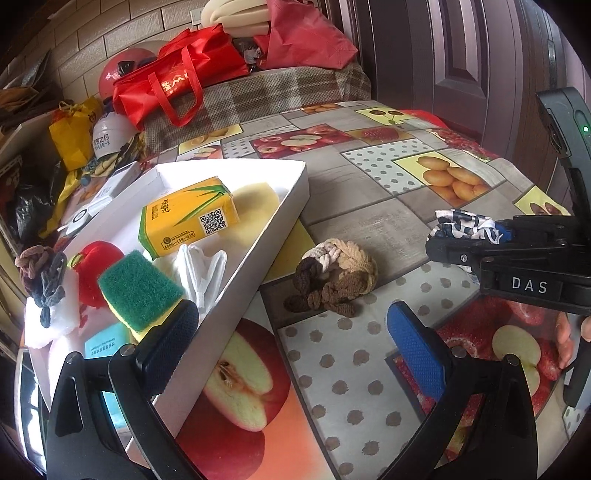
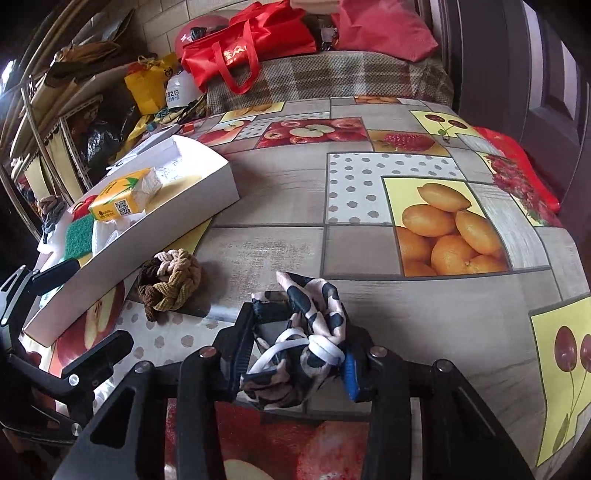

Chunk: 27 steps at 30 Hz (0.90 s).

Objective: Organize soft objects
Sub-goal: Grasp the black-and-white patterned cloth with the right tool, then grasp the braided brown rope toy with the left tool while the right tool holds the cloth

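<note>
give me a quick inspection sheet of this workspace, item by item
surface: table under a fruit-print tablecloth
job's things: white tray holds a yellow tissue pack, green sponge, white cloth; braided brown-and-cream scrunchie lies on the tablecloth beside the tray; black-and-white patterned cloth is held
clutter: red tote bag, yellow bag beyond the table
grippers: left gripper open, over the tray's edge; right gripper shut on the patterned cloth
cables: nothing seen
surroundings: brick-pattern wall, dark door
</note>
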### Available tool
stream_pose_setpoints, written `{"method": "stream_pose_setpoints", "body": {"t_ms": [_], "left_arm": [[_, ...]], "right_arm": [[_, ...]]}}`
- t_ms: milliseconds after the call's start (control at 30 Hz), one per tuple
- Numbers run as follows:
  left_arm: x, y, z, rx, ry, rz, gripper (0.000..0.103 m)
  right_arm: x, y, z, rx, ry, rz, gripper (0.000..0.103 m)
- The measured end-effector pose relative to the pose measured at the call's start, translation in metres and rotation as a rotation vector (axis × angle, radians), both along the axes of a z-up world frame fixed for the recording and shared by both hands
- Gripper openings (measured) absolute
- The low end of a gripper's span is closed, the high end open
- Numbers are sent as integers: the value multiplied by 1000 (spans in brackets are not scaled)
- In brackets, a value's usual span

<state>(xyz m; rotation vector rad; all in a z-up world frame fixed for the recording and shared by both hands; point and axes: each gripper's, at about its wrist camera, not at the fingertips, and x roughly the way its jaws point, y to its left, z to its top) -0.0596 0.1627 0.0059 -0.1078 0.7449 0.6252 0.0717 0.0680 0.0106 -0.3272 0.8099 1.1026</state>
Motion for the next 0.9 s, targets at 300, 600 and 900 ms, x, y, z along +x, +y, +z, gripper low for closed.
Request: {"method": "stream_pose_setpoints", "body": {"t_ms": [300,600,900], "left_arm": [[51,2,-7,36,98,-1,103],[59,-5,-9,71,125,-45,60],[38,7,4,-70,-41,-94,59]], "right_arm": [[5,-5,0,40,60,-3,41],[8,-7,0,55,83,-12,42],[13,-12,0,74,110,-24,42]]}}
